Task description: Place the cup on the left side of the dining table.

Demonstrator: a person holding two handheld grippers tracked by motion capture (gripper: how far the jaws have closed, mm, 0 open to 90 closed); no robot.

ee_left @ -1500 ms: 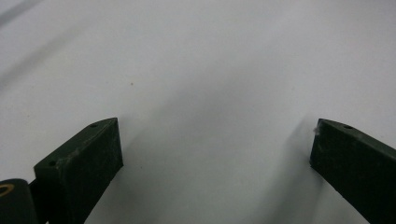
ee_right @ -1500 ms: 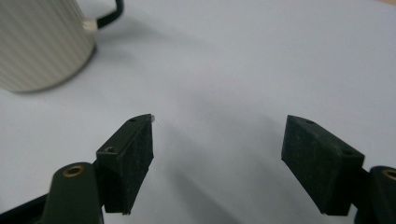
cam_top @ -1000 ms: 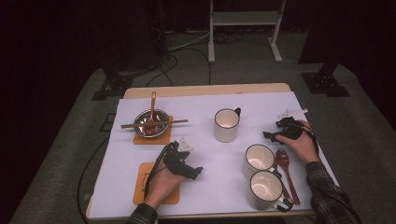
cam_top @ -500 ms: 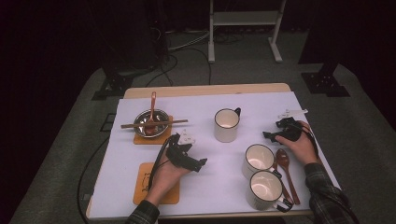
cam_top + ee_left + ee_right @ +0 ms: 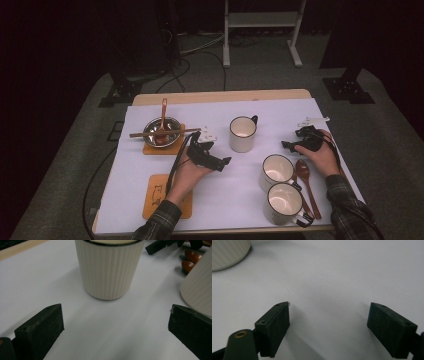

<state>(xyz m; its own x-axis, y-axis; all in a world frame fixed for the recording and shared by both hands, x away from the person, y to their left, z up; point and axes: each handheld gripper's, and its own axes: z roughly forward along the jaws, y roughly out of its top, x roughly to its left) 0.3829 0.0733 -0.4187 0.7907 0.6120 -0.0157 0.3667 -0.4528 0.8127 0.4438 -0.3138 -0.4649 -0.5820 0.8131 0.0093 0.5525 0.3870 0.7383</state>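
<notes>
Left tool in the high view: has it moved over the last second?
Yes. The left tool has swung toward the cream ribbed mug with the black rim, away from the orange square coaster near the front edge.

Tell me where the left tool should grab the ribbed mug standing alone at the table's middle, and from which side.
Probably the mug by its ribbed wall, mid-height, coming level from the left tool's present side. In the left gripper view the mug stands upright straight ahead between the wide-open jaws, and its round body looks narrower than the gap. Its handle sits on the far side, out of the way.
</notes>
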